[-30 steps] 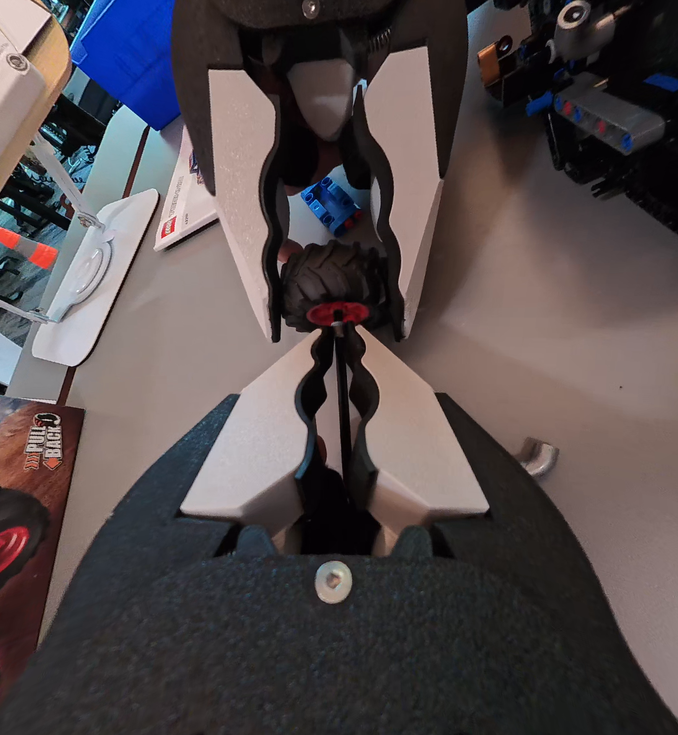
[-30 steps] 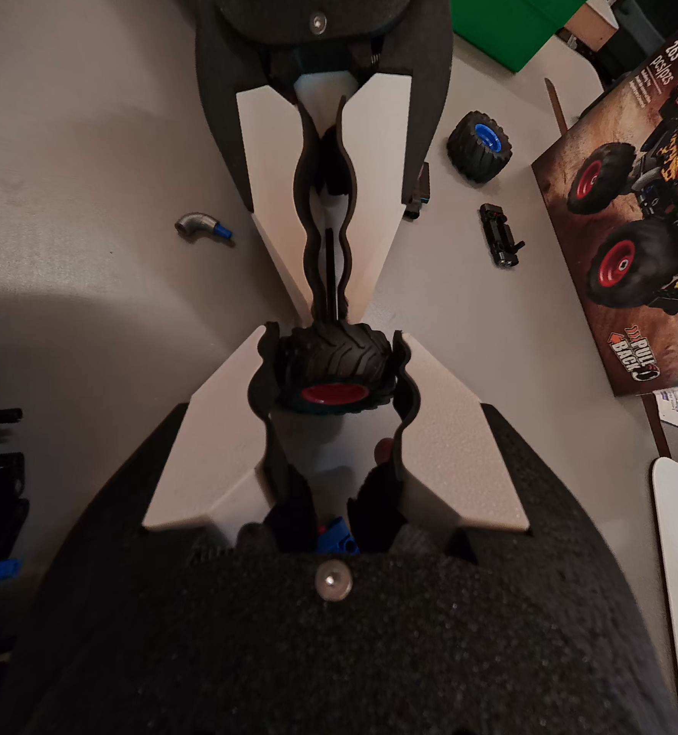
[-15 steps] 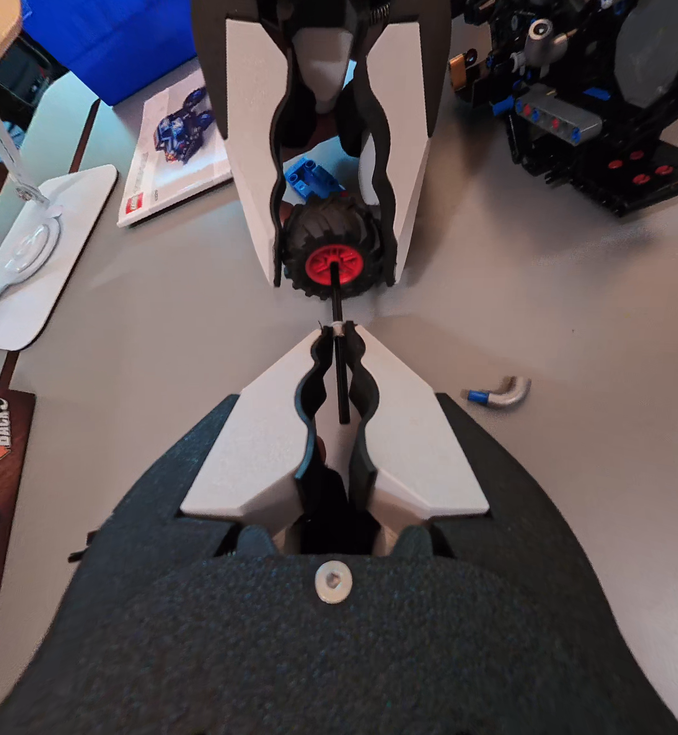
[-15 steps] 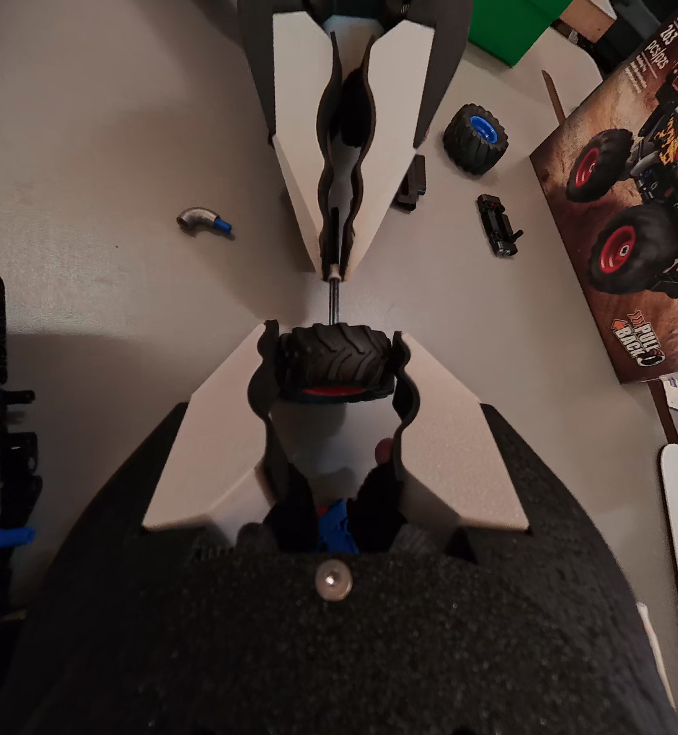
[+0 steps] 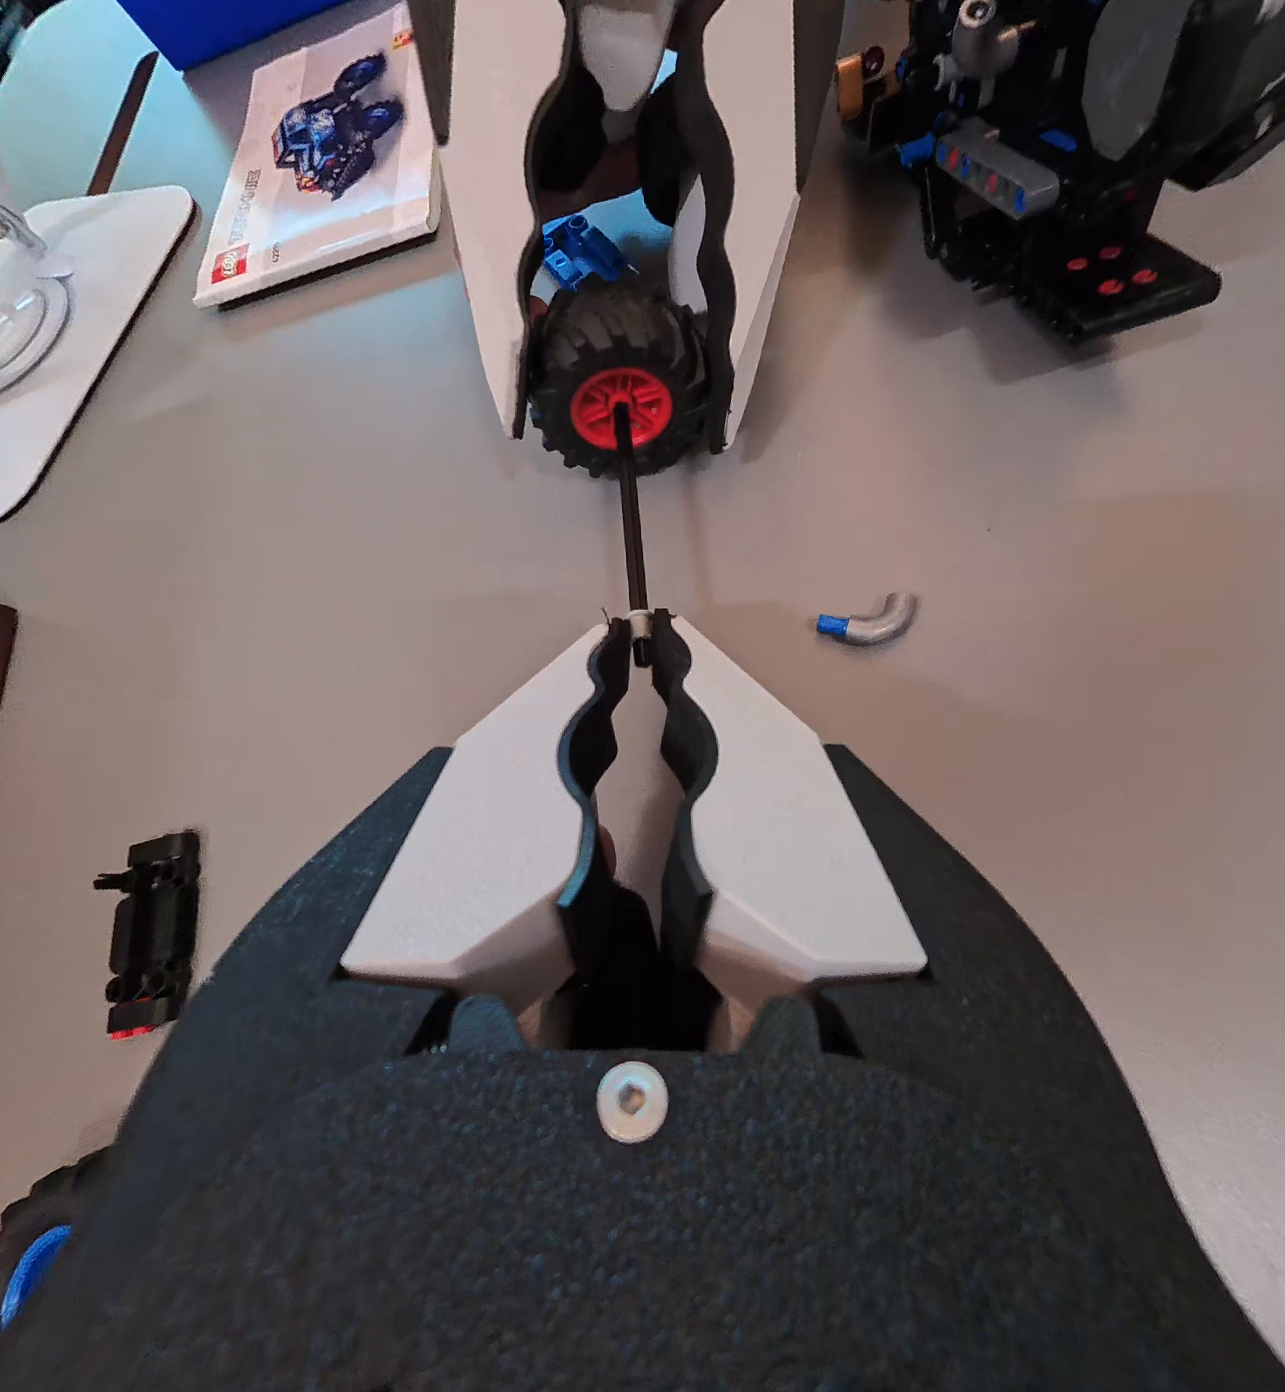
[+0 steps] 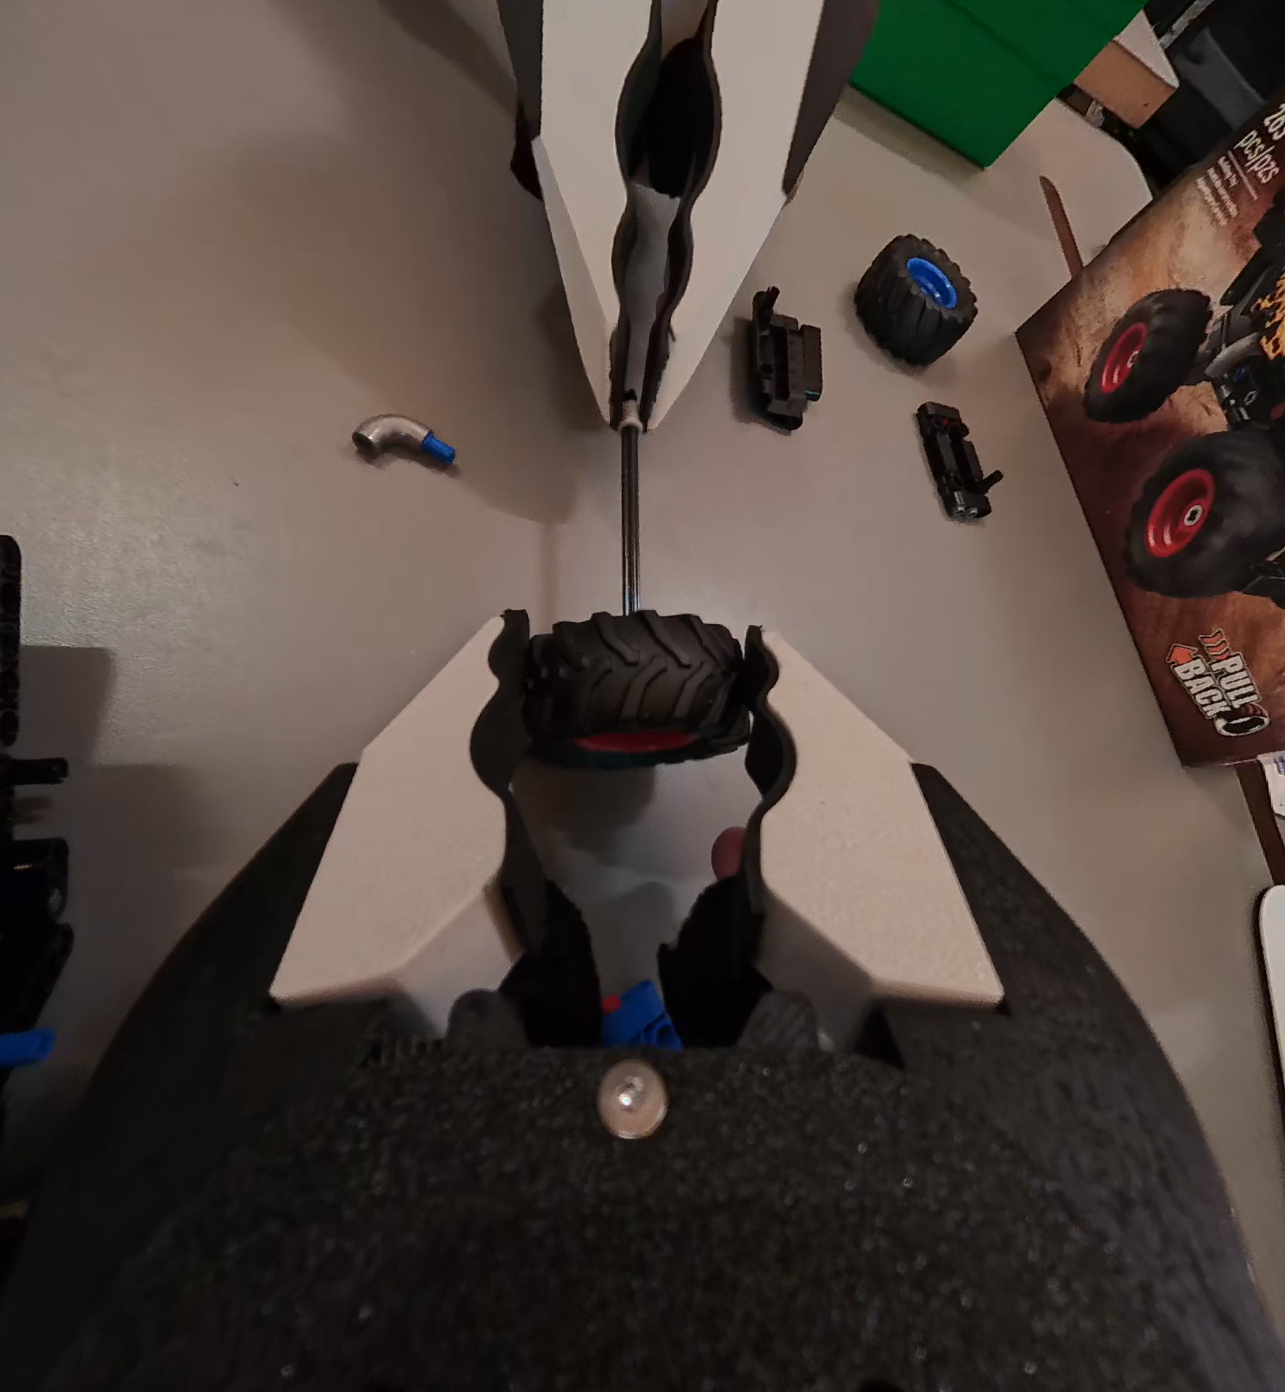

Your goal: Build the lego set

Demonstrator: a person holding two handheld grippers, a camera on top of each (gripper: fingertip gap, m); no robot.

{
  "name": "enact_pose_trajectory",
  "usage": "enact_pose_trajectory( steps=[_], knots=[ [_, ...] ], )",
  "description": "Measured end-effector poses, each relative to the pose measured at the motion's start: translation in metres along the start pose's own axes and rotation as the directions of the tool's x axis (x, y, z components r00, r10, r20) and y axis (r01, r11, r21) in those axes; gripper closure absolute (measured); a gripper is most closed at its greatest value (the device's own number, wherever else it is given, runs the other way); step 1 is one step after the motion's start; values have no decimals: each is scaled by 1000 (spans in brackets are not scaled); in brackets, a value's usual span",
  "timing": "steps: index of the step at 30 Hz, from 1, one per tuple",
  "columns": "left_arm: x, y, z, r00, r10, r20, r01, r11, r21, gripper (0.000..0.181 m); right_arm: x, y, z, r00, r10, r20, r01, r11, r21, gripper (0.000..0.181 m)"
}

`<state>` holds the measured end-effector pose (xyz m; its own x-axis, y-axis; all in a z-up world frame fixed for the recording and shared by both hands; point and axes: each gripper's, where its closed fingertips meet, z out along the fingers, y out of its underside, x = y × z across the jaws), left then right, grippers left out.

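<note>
Apart now, my claws have drawn the axle (image 5: 630,527) out: left claw (image 5: 638,640) pinches its tip, right claw (image 6: 633,682) clamps the wheel (image 6: 636,689). I'd pull straight, without twisting.

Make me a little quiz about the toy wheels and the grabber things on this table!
1. True or false: the right gripper is empty.
2. What does the left gripper pinch? A) black axle B) grey elbow piece C) booklet
3. What colour is the hub of the loose wheel lying on the table?

Key: 1 false, it grips the red-hubbed wheel. 2 A. 3 blue.
</note>
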<state>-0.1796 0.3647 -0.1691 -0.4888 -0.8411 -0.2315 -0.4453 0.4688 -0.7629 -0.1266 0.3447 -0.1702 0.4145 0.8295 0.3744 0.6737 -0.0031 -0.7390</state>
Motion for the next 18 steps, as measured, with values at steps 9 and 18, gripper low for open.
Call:
enact_pose_trajectory(
  steps=[9,18],
  knots=[
    [-8,22,-30,992,-125,17,124,991,49,176,1,3,-6,999,39,22,-40,999,28,123],
    [-4,40,-18,996,-13,83,25,989,-145,175,1,1,-3,1000,27,11,-27,999,21,123]
  ],
)
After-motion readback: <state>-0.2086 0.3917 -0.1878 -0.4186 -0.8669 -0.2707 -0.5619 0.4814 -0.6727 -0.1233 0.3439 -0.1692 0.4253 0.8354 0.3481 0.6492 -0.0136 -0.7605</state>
